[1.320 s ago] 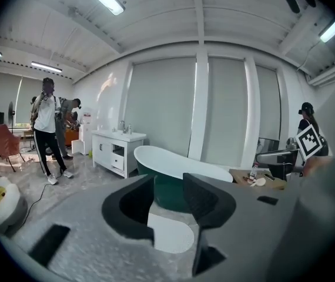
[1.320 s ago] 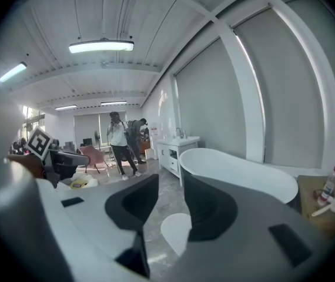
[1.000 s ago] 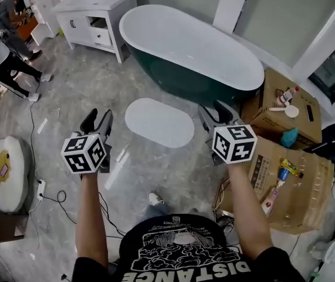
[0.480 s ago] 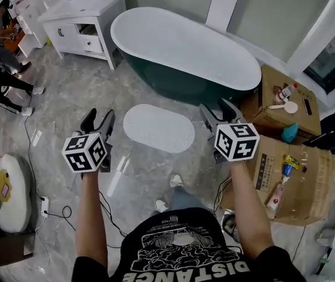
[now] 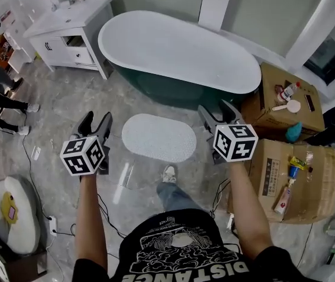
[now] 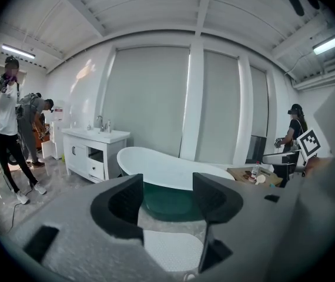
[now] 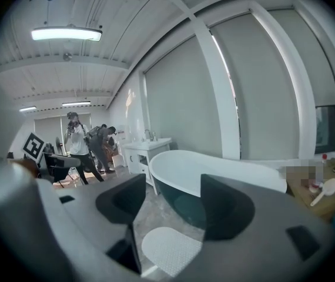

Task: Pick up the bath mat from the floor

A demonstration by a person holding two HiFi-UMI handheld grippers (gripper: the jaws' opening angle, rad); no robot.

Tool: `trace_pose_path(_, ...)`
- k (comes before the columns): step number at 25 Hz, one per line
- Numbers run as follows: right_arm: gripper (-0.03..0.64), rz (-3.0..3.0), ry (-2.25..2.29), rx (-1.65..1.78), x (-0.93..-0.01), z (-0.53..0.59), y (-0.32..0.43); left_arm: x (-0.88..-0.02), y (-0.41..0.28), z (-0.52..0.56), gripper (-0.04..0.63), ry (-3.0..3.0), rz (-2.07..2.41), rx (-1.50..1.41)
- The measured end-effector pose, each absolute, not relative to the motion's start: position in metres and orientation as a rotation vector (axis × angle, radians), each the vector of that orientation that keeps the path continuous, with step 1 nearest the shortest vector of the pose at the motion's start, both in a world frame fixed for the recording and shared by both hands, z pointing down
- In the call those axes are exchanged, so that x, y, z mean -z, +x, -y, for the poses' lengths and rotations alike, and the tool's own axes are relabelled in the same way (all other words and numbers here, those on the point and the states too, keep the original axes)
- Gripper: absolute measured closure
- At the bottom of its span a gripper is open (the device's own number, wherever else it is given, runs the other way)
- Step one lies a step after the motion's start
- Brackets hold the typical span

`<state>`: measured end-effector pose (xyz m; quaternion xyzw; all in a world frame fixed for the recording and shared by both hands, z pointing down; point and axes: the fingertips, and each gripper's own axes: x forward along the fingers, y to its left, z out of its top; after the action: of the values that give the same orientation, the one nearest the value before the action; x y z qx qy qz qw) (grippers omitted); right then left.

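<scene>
the bath mat lies on the floor at 6 o'clock of the tub, not touched, and the left claw at its 9 o'clock and the right claw at its 3 o'clock have just been opening, half wide and empty, so all the grabbing is left.

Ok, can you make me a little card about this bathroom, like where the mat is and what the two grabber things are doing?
Bath mat: white, oval, flat on the floor beside the bathtub, not picked up yet
Left hand-held gripper: in the air, jaws apart and just been opening, nothing between them
Right hand-held gripper: in the air, jaws apart and just been opening, nothing between them
Nearby: cardboard boxes to the right of the mat
</scene>
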<state>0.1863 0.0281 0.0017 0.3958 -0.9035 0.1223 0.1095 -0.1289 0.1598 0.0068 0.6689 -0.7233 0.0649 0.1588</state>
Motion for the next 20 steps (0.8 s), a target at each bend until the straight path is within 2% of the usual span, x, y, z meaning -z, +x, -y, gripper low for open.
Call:
trace_pose_path(12,0.336,2.603,1.248,-0.391,-0.008,0.108,0.16,-0.002,-0.164,-0.002,0.319,1.978,2.005,-0.223)
trace_pose_path(20,0.328,2.557,1.299,-0.427,-0.022,0.148,0.156,-0.007,-0.185,0.048,0.315,1.978,1.985,-0.242)
